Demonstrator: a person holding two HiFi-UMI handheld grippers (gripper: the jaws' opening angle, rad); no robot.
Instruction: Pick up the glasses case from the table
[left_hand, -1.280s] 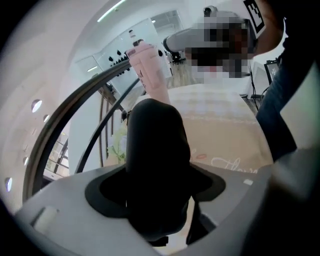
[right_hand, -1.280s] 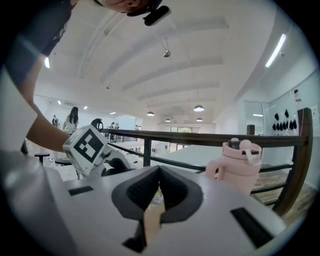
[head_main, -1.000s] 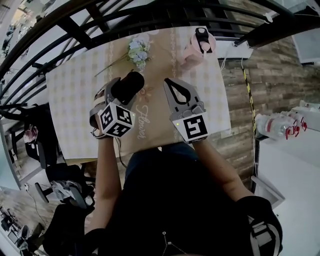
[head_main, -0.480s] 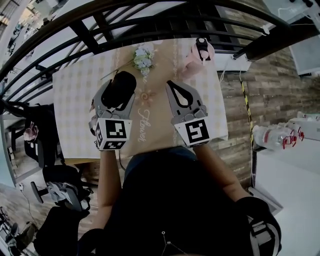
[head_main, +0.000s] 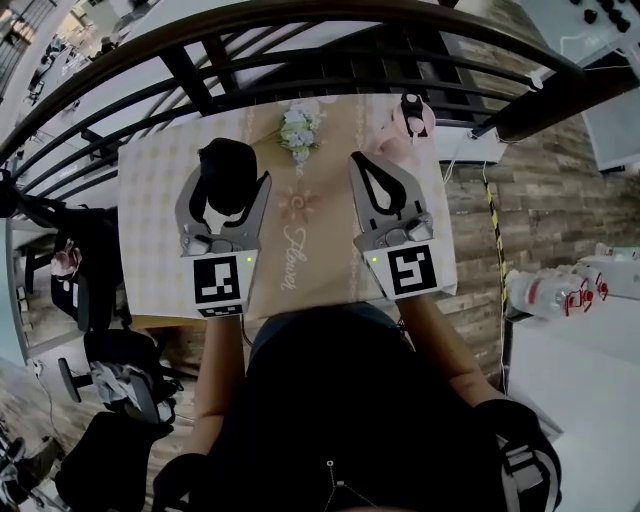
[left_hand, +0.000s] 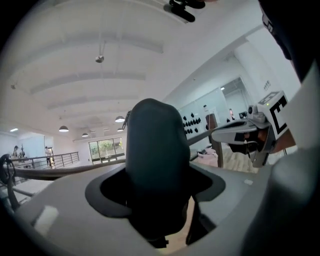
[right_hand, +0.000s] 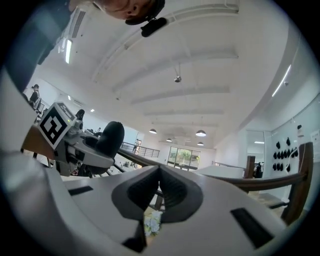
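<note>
The black glasses case (head_main: 228, 175) is off the table, held upright between the jaws of my left gripper (head_main: 232, 185), which is shut on it. In the left gripper view the case (left_hand: 154, 160) fills the gap between the jaws of the left gripper (left_hand: 155, 192). My right gripper (head_main: 360, 160) hangs level to the right of it, with its jaws closed together and nothing in them. In the right gripper view the right gripper (right_hand: 159, 172) shows its tips meeting, and the case (right_hand: 110, 137) appears at the left.
Below lies the table (head_main: 150, 230) with a checked cloth and a beige runner. A flower bunch (head_main: 298, 128) and a pink object (head_main: 412, 118) sit at its far edge. Black railing bars (head_main: 190, 75) run behind it. A chair (head_main: 85, 265) stands at the left.
Both grippers have risen above the table. The left one has rolled so its marker cube faces up squarely, carrying the case with it.
</note>
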